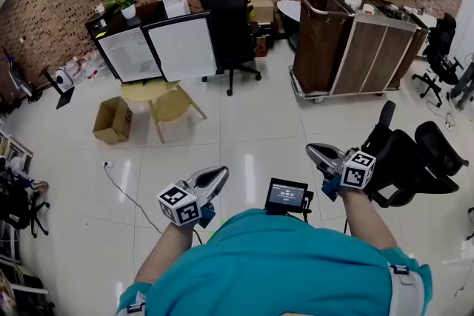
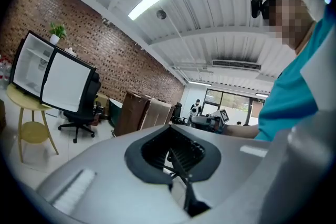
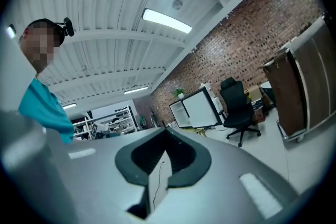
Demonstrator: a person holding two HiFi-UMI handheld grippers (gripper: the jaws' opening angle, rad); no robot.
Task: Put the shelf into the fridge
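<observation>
Fridge (image 1: 132, 54) on table (image 1: 142, 92), left of chair (image 1: 227, 9)

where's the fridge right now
In the head view the fridge is upper left, door open, standing on the yellow table just left of the black office chair, with a potted plant on top.

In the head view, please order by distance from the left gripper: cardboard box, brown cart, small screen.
1. Small screen, just right of the left gripper.
2. Cardboard box, on the floor, left.
3. Brown cart, far right.
</observation>
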